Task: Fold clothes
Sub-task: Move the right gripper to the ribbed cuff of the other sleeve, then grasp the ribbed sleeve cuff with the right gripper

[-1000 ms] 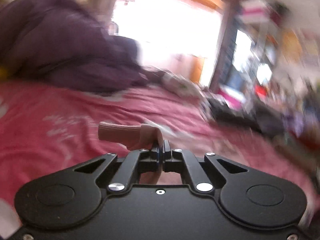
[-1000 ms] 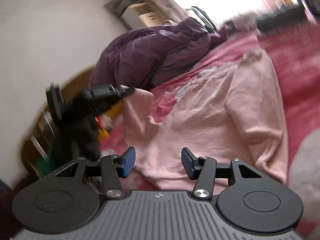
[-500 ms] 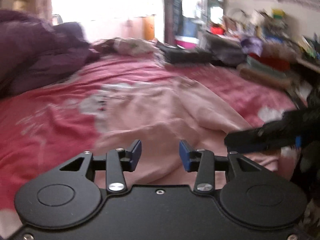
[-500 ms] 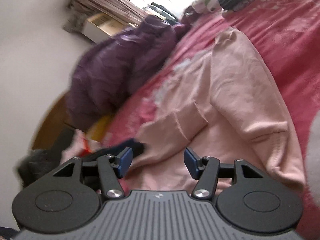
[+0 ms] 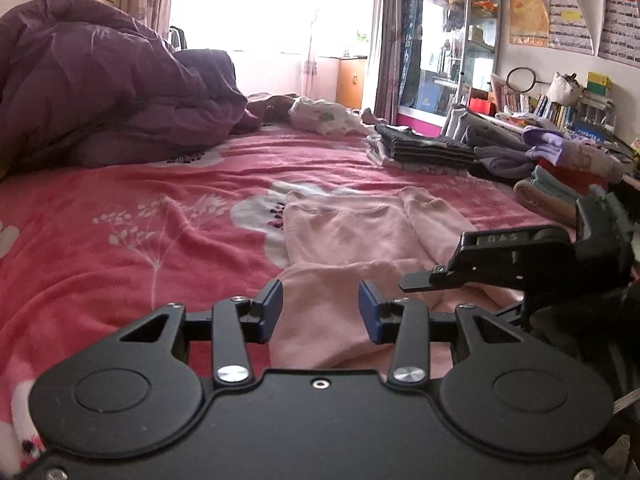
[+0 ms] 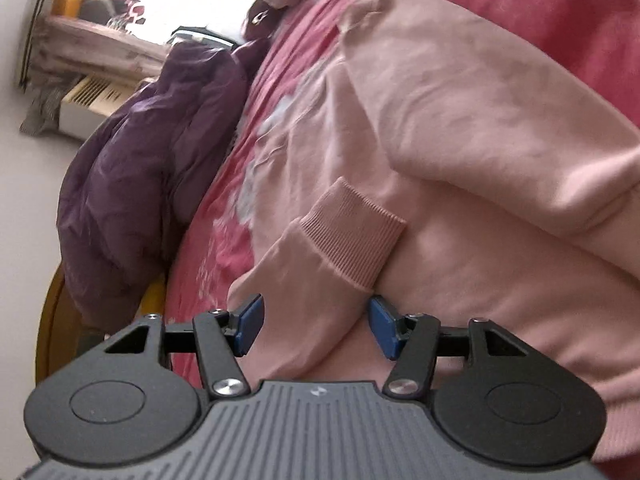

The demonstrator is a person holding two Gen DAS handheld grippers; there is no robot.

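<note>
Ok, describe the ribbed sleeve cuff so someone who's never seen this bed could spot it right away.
On the pink floral bedspread lies a pale pink sweatshirt, spread flat. One sleeve is folded across its body, ending just ahead of the open right gripper. Its cuff is the only finely ribbed band on otherwise smooth fabric.

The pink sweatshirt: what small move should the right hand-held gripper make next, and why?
Probably ease forward and close on the sleeve. The right hand-held gripper is open, and the sleeve with its ribbed cuff lies folded across the pink sweatshirt, just ahead of the fingers. The left hand-held gripper is open too, holding nothing.
</note>
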